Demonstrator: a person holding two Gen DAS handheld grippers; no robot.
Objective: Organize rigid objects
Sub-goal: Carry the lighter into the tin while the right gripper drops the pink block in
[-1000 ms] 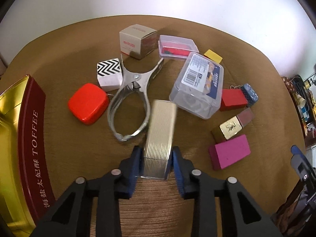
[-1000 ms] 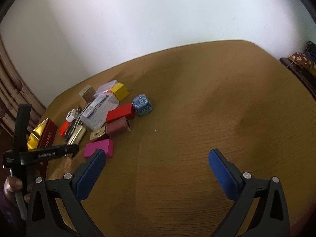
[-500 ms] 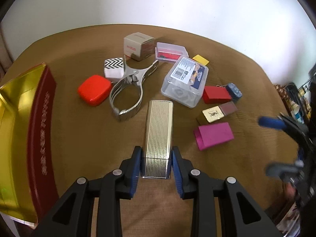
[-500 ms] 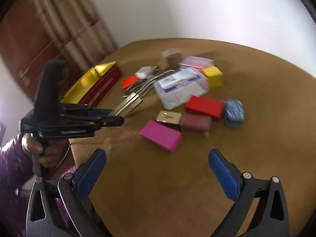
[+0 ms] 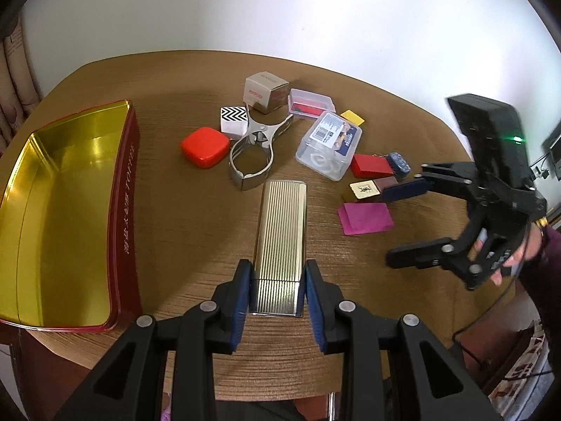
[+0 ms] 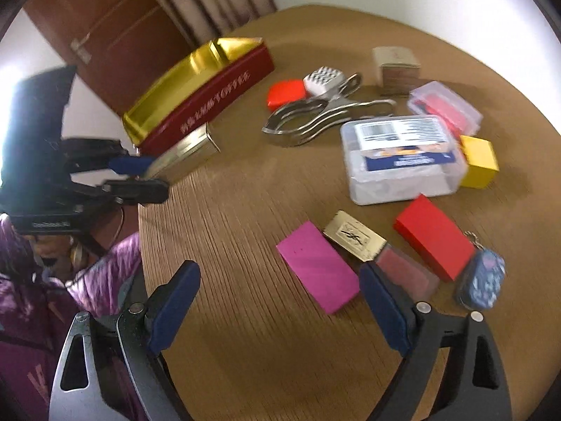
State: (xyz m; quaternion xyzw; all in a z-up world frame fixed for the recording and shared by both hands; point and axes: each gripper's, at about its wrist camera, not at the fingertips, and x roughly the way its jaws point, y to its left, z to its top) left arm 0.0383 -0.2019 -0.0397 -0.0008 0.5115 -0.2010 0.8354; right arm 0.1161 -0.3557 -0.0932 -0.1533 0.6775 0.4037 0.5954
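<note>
l tongs (image 5: 277,291) clamped on ribbed gold box (image 5: 280,231) | r tongs (image 6: 280,301) wide, just been closing, nothing betw, above pink block (image 6: 317,266) | toffee tin (image 5: 122,210) on table (image 5: 196,245)

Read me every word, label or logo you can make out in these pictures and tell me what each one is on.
"TOFFEE": in pale letters on the red side of the gold-lined tin, with a row of Chinese characters below it that are too blurred to read.
Interlaced monogram logo: on the small gold case.
Red print on the small cardboard box: too small to read.
Barcode and blue label text on the clear plastic box: too blurred to read.
</note>
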